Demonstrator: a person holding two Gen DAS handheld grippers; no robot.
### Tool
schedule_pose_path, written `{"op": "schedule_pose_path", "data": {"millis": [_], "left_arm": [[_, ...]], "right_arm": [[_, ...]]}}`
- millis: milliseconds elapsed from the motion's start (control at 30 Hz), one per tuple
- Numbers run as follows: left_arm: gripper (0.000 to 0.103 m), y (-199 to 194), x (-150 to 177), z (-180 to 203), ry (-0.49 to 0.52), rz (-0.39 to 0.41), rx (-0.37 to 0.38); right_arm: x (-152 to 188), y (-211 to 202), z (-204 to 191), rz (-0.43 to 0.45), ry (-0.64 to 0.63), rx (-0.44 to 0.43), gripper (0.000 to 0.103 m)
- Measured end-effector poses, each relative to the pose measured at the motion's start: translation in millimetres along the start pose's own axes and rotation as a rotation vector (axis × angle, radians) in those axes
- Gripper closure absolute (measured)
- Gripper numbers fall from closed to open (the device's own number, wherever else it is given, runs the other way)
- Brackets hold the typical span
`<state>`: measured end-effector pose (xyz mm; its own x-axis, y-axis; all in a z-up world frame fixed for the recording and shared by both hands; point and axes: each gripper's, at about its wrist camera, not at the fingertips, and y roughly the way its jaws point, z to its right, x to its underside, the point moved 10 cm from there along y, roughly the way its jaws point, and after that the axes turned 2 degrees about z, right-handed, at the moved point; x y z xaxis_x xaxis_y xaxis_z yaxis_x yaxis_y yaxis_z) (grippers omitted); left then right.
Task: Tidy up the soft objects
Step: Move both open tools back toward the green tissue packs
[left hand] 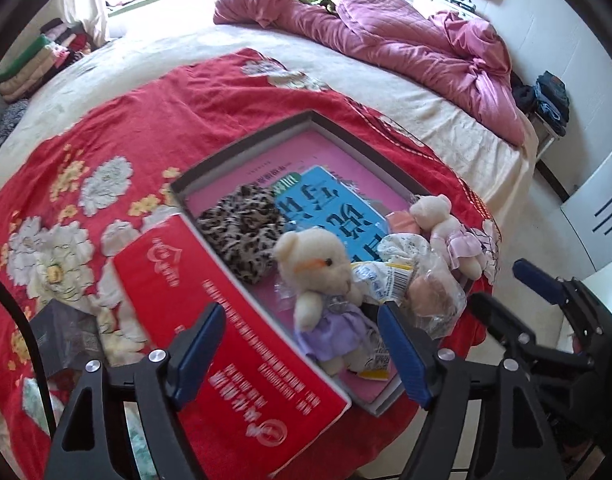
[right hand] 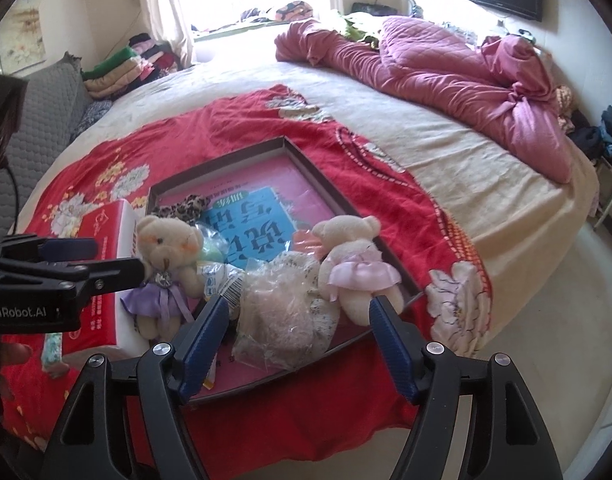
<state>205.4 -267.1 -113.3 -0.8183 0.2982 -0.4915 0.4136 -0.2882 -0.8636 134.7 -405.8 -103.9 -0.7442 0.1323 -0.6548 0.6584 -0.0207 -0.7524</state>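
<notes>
A shallow grey box [left hand: 318, 118] [right hand: 290, 146] with a pink floor lies on a red flowered blanket. In it are a leopard scrunchie [left hand: 244, 230] [right hand: 184, 206], a blue booklet [left hand: 326, 208] [right hand: 254, 224], a cream bear in a purple dress [left hand: 318, 280] [right hand: 166, 264], a bear in a pink dress [left hand: 446, 228] [right hand: 350, 264] and bagged soft items [left hand: 422, 280] [right hand: 282, 312]. My left gripper [left hand: 302, 356] is open around the purple bear; it also shows in the right wrist view [right hand: 106, 260]. My right gripper [right hand: 298, 340] [left hand: 502, 292] is open just before the bagged items.
A red box lid [left hand: 234, 332] [right hand: 106, 224] lies left of the box. A crumpled pink quilt [left hand: 406, 48] [right hand: 446, 76] lies at the bed's far side. Folded clothes [right hand: 122, 68] are stacked at the far left. The bed's edge and the floor [right hand: 546, 280] are at the right.
</notes>
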Motion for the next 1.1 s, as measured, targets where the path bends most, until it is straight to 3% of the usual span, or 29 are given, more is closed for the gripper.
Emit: {"op": "schedule_pose_path", "data": {"millis": [267,467,767,967,1100], "left_arm": [[0.021,-33.4,10.0,-19.2,-0.033,0.031,-0.018],[0.021,-65.3,21.2,-52.7,-0.085,0.072,-0.039],[0.021,-114.1,63.8,-161.5,-0.218,0.105,-0.168],[0.021,-134.5,106.4,-236.6,-0.338,0.099,-0.235],[0.021,-135.3,136.7,-273.6,-0.408,0.067,-0.271]], "right_arm": [[-14.8,-25.3,-12.7,0.062,-0.006,0.014,0.027],[-26.0,-46.5,-50.5,0.098,-0.066,-0.029,0.027],[-28.6,-70.4,-162.2,0.119,-0.181,-0.205,0.027],[-6.1,-64.0,-240.5,0.056,-0.273,-0.282,0.027],[23.7,-50.8,-291.1,-0.017,-0.314,-0.379,0.027]]}}
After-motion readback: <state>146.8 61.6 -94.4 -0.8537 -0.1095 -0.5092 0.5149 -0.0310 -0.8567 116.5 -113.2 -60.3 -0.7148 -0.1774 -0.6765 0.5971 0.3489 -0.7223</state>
